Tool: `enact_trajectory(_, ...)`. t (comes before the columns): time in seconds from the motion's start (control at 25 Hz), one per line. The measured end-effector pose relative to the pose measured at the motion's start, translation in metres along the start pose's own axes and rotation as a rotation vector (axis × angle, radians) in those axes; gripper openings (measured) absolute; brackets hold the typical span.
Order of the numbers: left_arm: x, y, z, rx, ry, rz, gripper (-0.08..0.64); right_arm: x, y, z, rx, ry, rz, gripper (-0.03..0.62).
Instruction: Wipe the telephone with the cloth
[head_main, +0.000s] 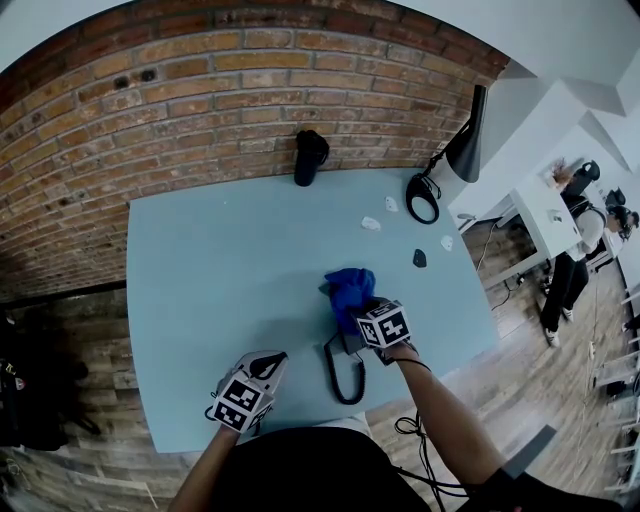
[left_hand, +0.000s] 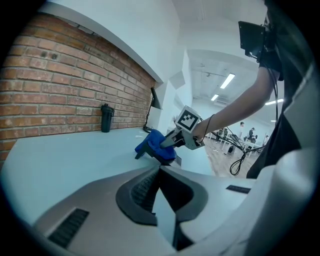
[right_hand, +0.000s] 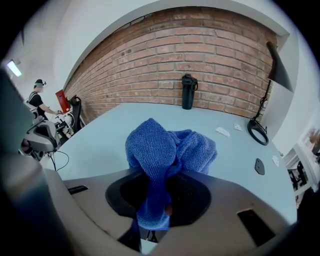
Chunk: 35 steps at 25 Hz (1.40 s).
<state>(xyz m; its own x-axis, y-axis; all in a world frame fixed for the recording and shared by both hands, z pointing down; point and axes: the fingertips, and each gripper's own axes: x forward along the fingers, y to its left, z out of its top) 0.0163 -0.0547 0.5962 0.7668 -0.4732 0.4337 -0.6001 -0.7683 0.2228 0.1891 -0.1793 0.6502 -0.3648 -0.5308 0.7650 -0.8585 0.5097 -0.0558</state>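
Observation:
A blue cloth (head_main: 346, 288) is bunched in my right gripper (head_main: 358, 310), which is shut on it near the middle of the light blue table (head_main: 200, 270). In the right gripper view the cloth (right_hand: 167, 152) hangs down between the jaws of the right gripper (right_hand: 160, 175). A black telephone handset (head_main: 345, 372) lies on the table just below and in front of that gripper, partly hidden by it. My left gripper (head_main: 268, 364) rests low at the table's front edge, left of the handset, its jaws together and holding nothing. The left gripper (left_hand: 160, 169) looks toward the cloth (left_hand: 155, 145).
A black bottle (head_main: 310, 157) stands at the back against the brick wall. A black desk lamp (head_main: 463, 145) with a ring base (head_main: 422, 197) stands at the back right. White scraps (head_main: 371, 223) and a small dark piece (head_main: 419, 258) lie nearby. People stand beyond the table at right.

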Motion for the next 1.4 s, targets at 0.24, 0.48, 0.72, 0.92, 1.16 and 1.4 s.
enact_trajectory(0.24,0.004,-0.004,0.001,0.016,0.005,-0.014,-0.003,0.0,0.006,-0.009,-0.001,0.007,0.008,0.109)
enact_trajectory(0.48,0.005,-0.007,-0.002,0.016,0.016,-0.02,-0.003,-0.002,0.01,-0.017,0.014,0.005,0.015,0.109)
enact_trajectory(0.72,0.004,-0.008,0.0,0.016,0.019,-0.024,-0.003,-0.002,0.016,-0.026,0.022,0.003,0.024,0.109)
enact_trajectory(0.92,0.005,-0.011,0.0,0.021,0.017,-0.025,-0.003,-0.004,0.018,-0.036,0.036,0.0,0.026,0.109)
enact_trajectory(1.16,0.005,-0.013,-0.001,0.026,0.023,-0.033,-0.003,-0.007,0.023,-0.048,0.051,0.006,0.024,0.109)
enact_trajectory(1.4,0.007,-0.016,-0.003,0.028,0.029,-0.04,-0.003,-0.01,0.027,-0.063,0.057,0.016,0.024,0.109)
